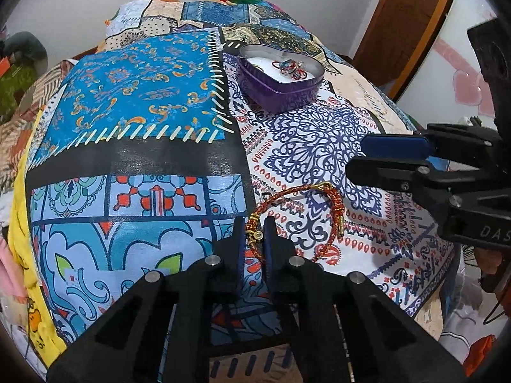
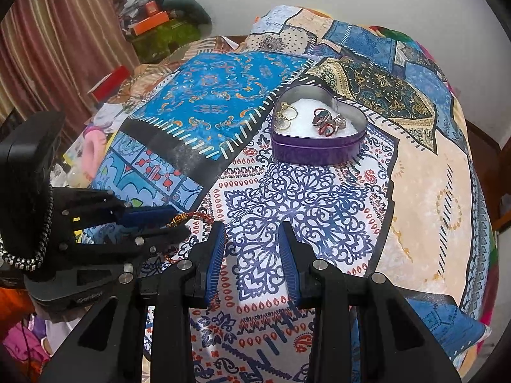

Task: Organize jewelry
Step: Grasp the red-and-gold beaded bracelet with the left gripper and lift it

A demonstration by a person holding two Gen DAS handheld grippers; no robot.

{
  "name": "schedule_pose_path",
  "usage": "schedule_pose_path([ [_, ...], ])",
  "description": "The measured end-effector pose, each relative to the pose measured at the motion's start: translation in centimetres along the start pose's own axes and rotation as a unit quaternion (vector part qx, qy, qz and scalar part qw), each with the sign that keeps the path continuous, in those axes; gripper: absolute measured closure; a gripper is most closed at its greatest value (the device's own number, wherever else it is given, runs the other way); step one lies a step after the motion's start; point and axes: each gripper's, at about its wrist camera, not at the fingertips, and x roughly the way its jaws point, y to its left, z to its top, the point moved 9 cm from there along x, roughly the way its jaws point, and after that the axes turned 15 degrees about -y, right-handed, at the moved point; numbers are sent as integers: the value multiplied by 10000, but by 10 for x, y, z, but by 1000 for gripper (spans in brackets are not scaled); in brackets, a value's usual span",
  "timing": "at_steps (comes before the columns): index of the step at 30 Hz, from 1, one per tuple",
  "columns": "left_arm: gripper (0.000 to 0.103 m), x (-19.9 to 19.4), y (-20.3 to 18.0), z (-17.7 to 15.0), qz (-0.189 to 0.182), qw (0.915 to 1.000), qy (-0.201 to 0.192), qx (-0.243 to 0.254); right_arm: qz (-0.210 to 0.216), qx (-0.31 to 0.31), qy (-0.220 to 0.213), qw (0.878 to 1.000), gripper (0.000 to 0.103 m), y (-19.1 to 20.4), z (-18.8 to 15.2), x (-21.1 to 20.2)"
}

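Flanking heart tin (image 2: 316,146), patterned bedspread (image 2: 415,175), bracelet (image 1: 297,214)

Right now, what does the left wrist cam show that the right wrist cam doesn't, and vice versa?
Left wrist only: nearly the whole loop of the red cord bracelet with its gold beads, the left claw closed on its near side, plus a wooden door frame at upper right.

Right wrist only: the gold rings on the left of the purple heart tin, the open, empty right claw, and a striped curtain.

Both: the tin with red-and-blue jewelry on white filler, the patchwork bedspread, and the other claw at the frame edge.
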Motion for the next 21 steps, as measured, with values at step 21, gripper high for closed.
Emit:
schedule_pose_path([
  [21, 93, -57, 72, 29, 377, 9943, -884, -456, 147, -743, 345, 9965, 72, 43, -1, 43],
])
